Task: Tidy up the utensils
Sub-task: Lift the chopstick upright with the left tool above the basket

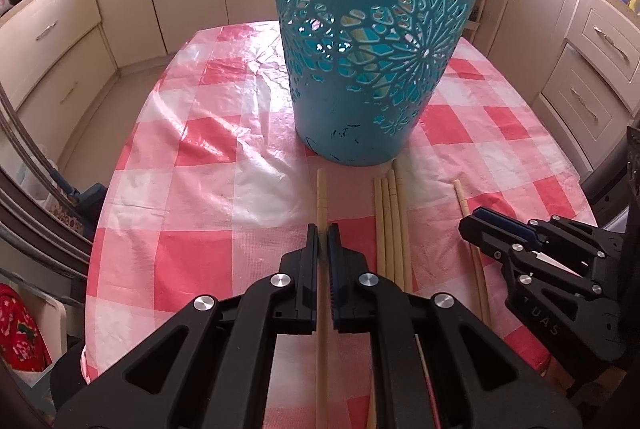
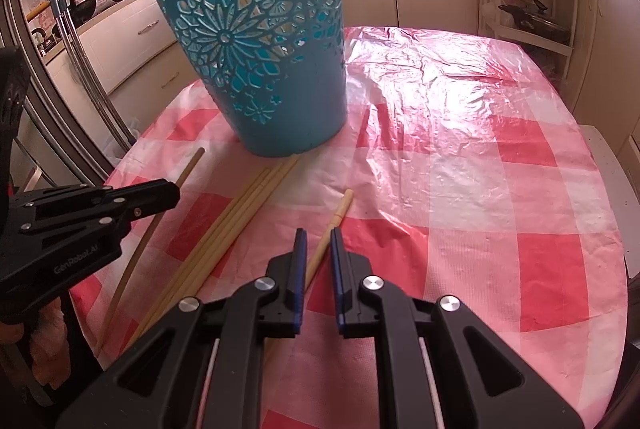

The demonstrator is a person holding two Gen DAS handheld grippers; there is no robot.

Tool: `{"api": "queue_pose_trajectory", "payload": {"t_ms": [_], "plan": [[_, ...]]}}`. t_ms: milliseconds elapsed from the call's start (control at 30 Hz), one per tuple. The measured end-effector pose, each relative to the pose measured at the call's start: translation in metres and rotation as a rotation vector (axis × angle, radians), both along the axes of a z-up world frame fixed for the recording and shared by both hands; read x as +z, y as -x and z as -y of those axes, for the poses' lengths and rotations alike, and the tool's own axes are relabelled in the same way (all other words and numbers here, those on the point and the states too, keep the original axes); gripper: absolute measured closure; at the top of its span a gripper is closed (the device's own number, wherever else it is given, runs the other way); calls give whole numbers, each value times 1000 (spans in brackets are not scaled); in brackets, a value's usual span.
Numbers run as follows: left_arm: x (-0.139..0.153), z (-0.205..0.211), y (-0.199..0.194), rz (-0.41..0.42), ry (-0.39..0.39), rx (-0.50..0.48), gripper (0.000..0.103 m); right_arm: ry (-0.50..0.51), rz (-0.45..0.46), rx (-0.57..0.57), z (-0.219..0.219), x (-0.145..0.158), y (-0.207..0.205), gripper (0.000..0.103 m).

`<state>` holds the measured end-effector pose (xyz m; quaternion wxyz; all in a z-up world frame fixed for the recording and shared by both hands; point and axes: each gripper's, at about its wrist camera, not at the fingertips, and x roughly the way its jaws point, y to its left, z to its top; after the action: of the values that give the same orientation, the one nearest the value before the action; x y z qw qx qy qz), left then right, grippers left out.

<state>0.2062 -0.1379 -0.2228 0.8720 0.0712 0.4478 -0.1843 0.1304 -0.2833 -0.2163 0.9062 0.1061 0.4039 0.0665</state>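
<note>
The counter (image 1: 200, 165), under a red-and-white checked plastic cloth, carried a teal cut-out bin (image 1: 368, 41) standing upright near its middle. All places here are given from that bin.

Just in front of the bin's base lay a bundle of chopsticks (image 1: 390, 225), side by side, the far tips almost touching the bin. To the bundle's left, one chopstick (image 1: 322, 197) pointed at the bin, and the left gripper (image 1: 323, 235) was pressed together on it, pinching it between its pads a little behind the far tip. To the bundle's right, farther from the bin, lay another single chopstick (image 2: 334, 221). The right gripper (image 2: 318, 241) sat over it with its jaws a narrow gap apart, the stick passing between them; whether the pads pressed on it could not be told.
</note>
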Motion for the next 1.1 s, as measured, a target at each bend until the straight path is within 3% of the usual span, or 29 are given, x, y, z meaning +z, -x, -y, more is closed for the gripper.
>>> {"api": "queue_pose_trajectory", "payload": {"t_ms": [367,567,800,1100], "plan": [[29,-8,14,63,79,-28,98,16,9,-2,-3,0,2,91],[54,-26,17,72,231,-52,98,15,9,-2,-4,0,2,91],[98,-51,10,102,412,-29,98,9,9,-1,-3,0,2,91],[171,-45,-4,248,502,-51,98,-7,9,-1,0,0,1,91]]}}
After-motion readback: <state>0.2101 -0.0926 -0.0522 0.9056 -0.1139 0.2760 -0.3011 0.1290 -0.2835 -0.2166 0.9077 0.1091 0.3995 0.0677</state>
